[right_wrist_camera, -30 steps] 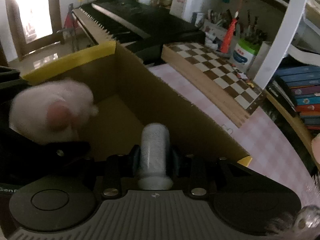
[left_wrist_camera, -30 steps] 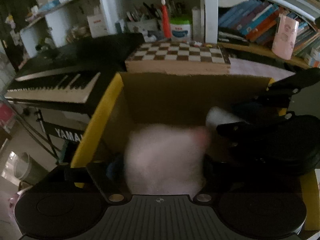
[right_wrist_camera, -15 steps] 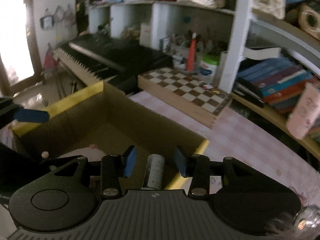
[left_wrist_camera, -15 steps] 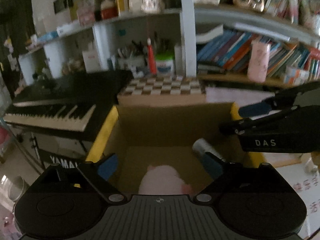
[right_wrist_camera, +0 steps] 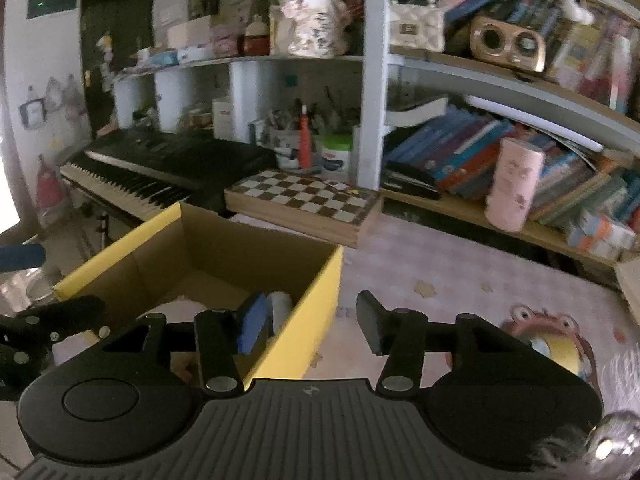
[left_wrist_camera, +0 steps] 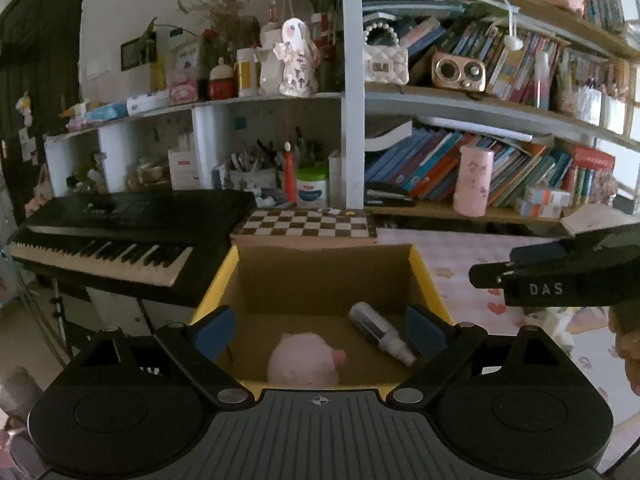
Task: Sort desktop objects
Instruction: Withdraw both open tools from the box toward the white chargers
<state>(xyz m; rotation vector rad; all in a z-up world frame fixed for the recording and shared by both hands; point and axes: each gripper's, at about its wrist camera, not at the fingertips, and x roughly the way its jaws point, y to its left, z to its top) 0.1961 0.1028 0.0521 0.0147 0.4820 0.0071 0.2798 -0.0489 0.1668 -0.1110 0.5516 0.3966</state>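
A black keyboard (left_wrist_camera: pixel 120 236) stood off the table's left edge. A chessboard (left_wrist_camera: pixel 306 224) lay at the table's far edge, with a pink cup (left_wrist_camera: pixel 474 182) on the low shelf to its right. Tilted books (left_wrist_camera: pixel 424 160) filled the shelf behind them, and pens in holders (left_wrist_camera: pixel 260 160) stood left of the white post.

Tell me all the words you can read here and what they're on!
"DAS": on the right gripper, seen in the left wrist view.
Book spines, the green-lidded tub and the white box have print too small or blurred to read.
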